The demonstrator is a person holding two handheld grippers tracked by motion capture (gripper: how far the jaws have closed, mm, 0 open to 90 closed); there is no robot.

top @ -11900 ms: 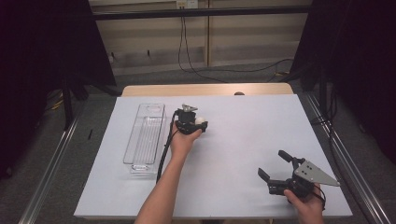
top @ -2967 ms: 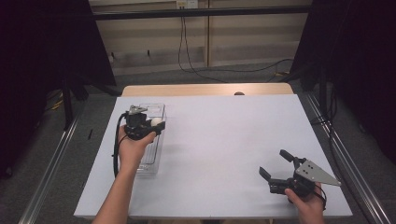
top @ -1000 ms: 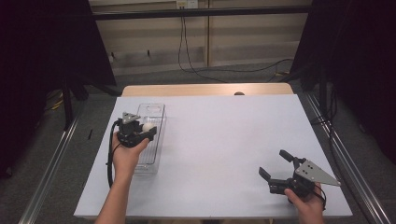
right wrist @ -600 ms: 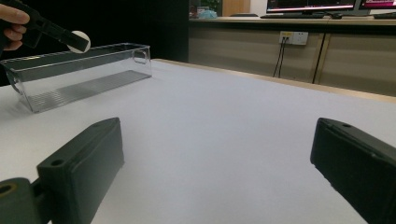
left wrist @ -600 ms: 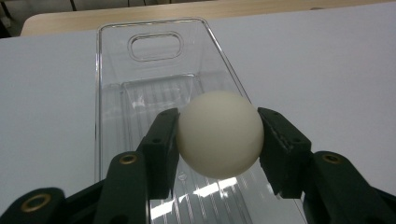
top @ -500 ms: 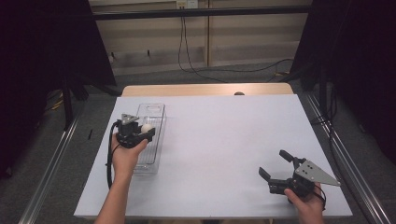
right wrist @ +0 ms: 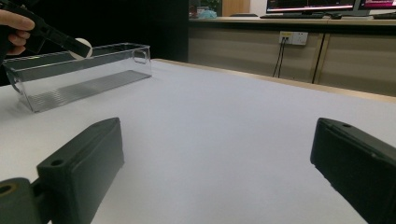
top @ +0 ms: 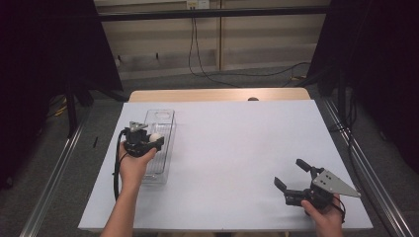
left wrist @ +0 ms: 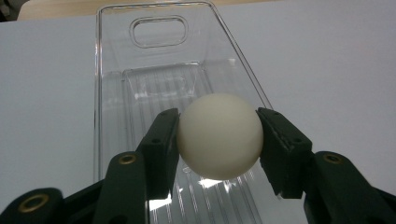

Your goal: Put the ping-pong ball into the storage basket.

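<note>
A white ball is clamped between the two black jaws of the left gripper, one jaw pressed to each side of it. In the left gripper view, the ball is seen at centre frame, held above the open top of a clear plastic tray; a handle slot is cut in the tray's far end wall at the upper part of the frame.

In the high view, the left gripper is located at left of centre, over the tray, which lies lengthwise on the white table. The ball is seen as a small white spot at the jaws.

The right gripper is held at the lower right of the high view, well apart from the tray. Its jaws are spread wide, with nothing between them. In the right gripper view, bare table surface is seen between the jaws, and the tray lies at upper left.
</note>
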